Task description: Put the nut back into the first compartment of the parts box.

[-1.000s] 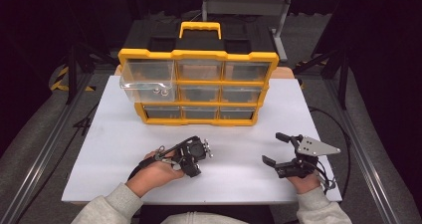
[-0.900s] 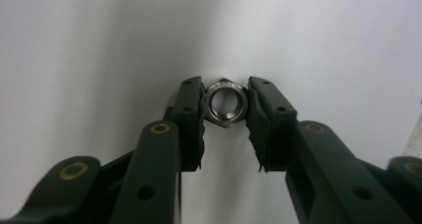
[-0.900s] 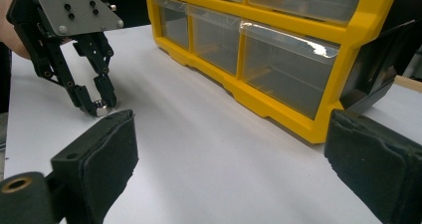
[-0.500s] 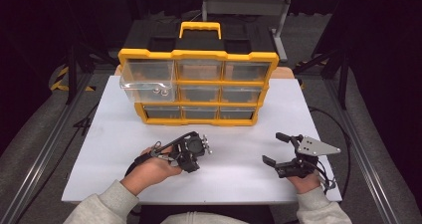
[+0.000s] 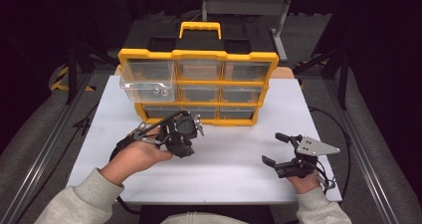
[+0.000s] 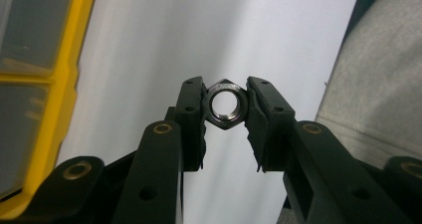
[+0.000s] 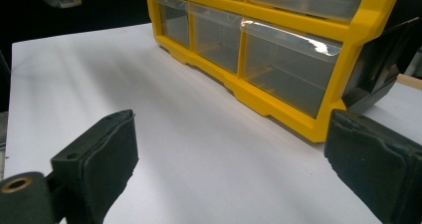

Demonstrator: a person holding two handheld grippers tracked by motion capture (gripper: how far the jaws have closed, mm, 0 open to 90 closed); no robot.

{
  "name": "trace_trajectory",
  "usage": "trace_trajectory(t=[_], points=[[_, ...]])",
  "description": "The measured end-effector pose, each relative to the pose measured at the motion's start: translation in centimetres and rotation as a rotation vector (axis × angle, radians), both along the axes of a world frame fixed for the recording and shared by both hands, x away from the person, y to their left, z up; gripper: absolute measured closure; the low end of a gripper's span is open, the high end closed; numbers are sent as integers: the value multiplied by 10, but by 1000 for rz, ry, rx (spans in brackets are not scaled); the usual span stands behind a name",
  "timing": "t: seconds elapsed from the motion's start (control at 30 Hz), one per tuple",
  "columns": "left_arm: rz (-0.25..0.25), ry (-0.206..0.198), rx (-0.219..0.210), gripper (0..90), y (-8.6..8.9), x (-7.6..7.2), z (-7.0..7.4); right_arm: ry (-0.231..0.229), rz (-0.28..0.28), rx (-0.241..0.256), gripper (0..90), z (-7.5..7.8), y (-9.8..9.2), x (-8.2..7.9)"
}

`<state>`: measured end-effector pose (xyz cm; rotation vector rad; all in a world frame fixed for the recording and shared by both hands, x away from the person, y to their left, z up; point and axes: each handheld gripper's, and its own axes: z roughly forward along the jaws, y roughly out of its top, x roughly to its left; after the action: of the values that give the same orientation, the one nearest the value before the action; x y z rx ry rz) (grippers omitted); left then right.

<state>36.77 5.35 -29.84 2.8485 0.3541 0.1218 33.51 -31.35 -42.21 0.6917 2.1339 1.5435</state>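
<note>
I am gripping a steel hex nut (image 6: 227,104) between the two black jaws of my left gripper (image 6: 226,115); the pads are pressing on opposite flats of the nut, and its threaded hole is facing the camera in the left gripper view. In the high view my left hand (image 5: 133,157) is holding that gripper (image 5: 191,125) above the white table (image 5: 229,164), just in front of the bottom row of the yellow organizer (image 5: 199,87). My grey sleeve (image 5: 79,199) is coming in from the near edge.

My right gripper (image 5: 272,149) is resting low on the right side of the table, well apart from the left one, with its jaws standing wide and nothing between them. In the right gripper view the two pads (image 7: 107,159) are framing bare tabletop (image 7: 209,149), and the organizer's clear lower drawers (image 7: 278,67) are lying beyond.

Farther back, the organizer is standing upright near the far edge of the table. Its top-left drawer (image 5: 148,82) is pulled out toward me, and a few small metal parts (image 5: 160,90) are lying at its front. The yellow carry handle (image 5: 200,27) is sitting on the organizer's black top.
</note>
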Motion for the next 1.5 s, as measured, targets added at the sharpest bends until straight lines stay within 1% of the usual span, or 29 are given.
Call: trace_trajectory(t=[0.07, 0.17, 0.2, 0.23, 0.33, 0.37, 0.43, 0.5, 0.53, 0.57, 0.6, 0.73, 0.77, 0.83, 0.87, 0.9, 0.97, 1.0, 1.07, 1.1, 1.13, 1.17, 1.23, 1.33, 1.37, 1.5], points=[[-13, -4, 3, 696, 1, -1, 9, 2, -1, -3, 71, 0, 0, 0], [-15, -12, 5, 696, 2, -2, 27, 1, 3, -1, 71, 0, 1, 0], [-20, -18, 16, 696, 3, -2, 35, 2, 3, -1, 71, 0, 1, 0], [-20, -18, 16, 696, 3, -2, 35, 2, 3, -1, 71, 0, 1, 0], [-12, -32, 18, 696, 5, -2, 48, 2, 2, 1, 71, 0, 0, 0], [-7, -33, 16, 696, 5, -2, 52, 1, 3, 0, 71, 0, 0, 0], [-9, -22, -4, 696, 9, -1, 62, 0, 3, 1, 71, 0, 0, 0], [-4, -26, -16, 697, 12, -1, 72, -3, 3, 2, 71, 1, 0, 0], [-4, -26, -16, 697, 12, -1, 72, -3, 3, 2, 71, 1, 0, 0], [1, -26, -28, 697, 13, 0, 75, -3, 3, 3, 71, 1, 0, 0], [3, -26, -28, 696, 14, 1, 79, -3, 4, 1, 71, 1, 0, -1], [30, -38, -8, 696, 19, 5, 92, -2, 5, 4, 71, 1, 0, -1], [42, -44, -18, 697, 21, 5, 94, -2, 7, 1, 71, 0, 1, -1], [76, -48, -45, 697, 28, 9, 105, -3, 8, -3, 71, 1, 1, -1], [87, -54, -46, 697, 30, 11, 109, -3, 7, -1, 72, 1, 1, -1], [99, -53, -52, 696, 33, 13, 113, -2, 6, 1, 71, 1, 1, -1], [108, -53, -45, 697, 35, 15, 117, -2, 5, 2, 71, 1, 0, -1], [122, -61, -29, 696, 37, 17, 122, -2, 5, 2, 71, 0, 0, 0], [132, -66, -27, 697, 38, 18, 124, 0, 5, 2, 71, 0, 1, 0], [141, -74, -30, 697, 41, 19, 131, 1, 6, 0, 71, 0, 1, 0], [141, -74, -30, 697, 41, 19, 131, 1, 7, -1, 71, 0, 1, 0], [144, -76, -37, 697, 43, 20, 135, 1, 7, -1, 71, 0, 1, 0], [171, -79, -47, 697, 49, 23, 145, 1, 5, 1, 71, 0, 1, 0], [200, -86, -59, 697, 54, 26, 153, 3, 6, 1, 71, 0, 1, 0], [200, -86, -59, 697, 54, 26, 153, 3, 6, 1, 71, 0, 1, 0], [243, -101, -54, 697, 59, 33, 162, 1, 6, 3, 71, 0, 1, 0]])
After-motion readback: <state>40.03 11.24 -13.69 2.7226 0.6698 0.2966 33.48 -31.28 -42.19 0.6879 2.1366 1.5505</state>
